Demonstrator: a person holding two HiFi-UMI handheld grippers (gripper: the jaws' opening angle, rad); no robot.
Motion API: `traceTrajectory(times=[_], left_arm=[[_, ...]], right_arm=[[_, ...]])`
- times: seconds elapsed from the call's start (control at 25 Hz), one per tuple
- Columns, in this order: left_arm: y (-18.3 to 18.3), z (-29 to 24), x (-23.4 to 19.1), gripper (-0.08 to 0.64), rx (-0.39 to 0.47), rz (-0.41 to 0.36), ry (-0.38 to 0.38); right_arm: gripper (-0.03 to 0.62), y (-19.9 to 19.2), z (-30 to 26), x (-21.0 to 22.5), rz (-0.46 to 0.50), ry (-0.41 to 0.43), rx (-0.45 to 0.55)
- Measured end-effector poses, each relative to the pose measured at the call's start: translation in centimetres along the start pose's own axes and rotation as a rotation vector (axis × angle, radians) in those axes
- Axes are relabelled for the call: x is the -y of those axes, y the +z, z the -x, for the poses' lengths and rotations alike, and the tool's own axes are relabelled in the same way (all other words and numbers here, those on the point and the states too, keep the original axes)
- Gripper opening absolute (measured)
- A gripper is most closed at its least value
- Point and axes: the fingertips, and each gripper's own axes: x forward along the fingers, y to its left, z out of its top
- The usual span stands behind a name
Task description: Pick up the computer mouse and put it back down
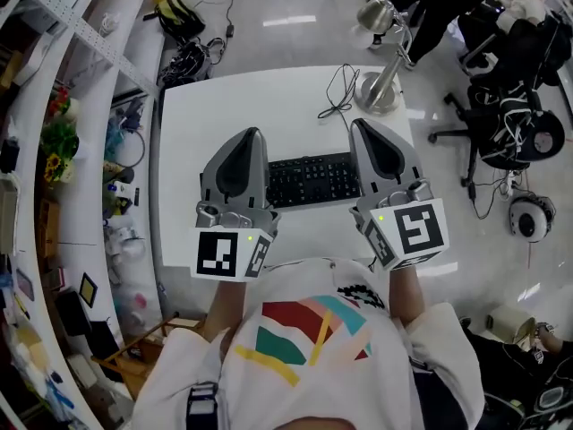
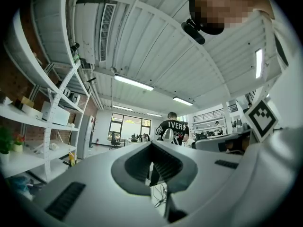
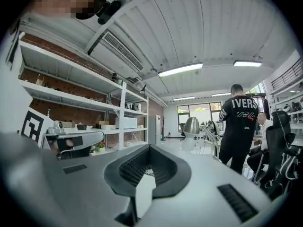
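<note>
1. The left claw [image 1: 245, 140] and right claw [image 1: 365, 129], both closed on nothing, hover over the counter's [image 1: 242, 97] near edge, flanking the keyboard [image 1: 313, 179].
2. The computer mouse appears in no view; a blind descent risks striking the keyboard.

smooth matt white table [image 1: 224, 106], black plastic keyboard [image 1: 313, 179], shiny metal lamp [image 1: 380, 86], pretty glossy floor [image 1: 286, 38], left gripper [image 1: 247, 138] and right gripper [image 1: 363, 126] matt grey plastic, soft cloth shirt [image 1: 304, 330]
</note>
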Motion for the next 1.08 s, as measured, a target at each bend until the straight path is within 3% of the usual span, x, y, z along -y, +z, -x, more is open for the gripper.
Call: traceTrajectory(times=[0.44, 1.08], left_arm=[[0.8, 1.0, -1.4, 0.043, 0.011, -0.015, 0.045], [0.2, 0.3, -0.4, 0.043, 0.001, -0.006, 0.018]], right_arm=[[0.012, 0.4, -0.5, -1.7, 0.027, 0.036, 0.014], [0.012, -0.9, 0.2, 0.0, 0.023, 0.005, -0.025]])
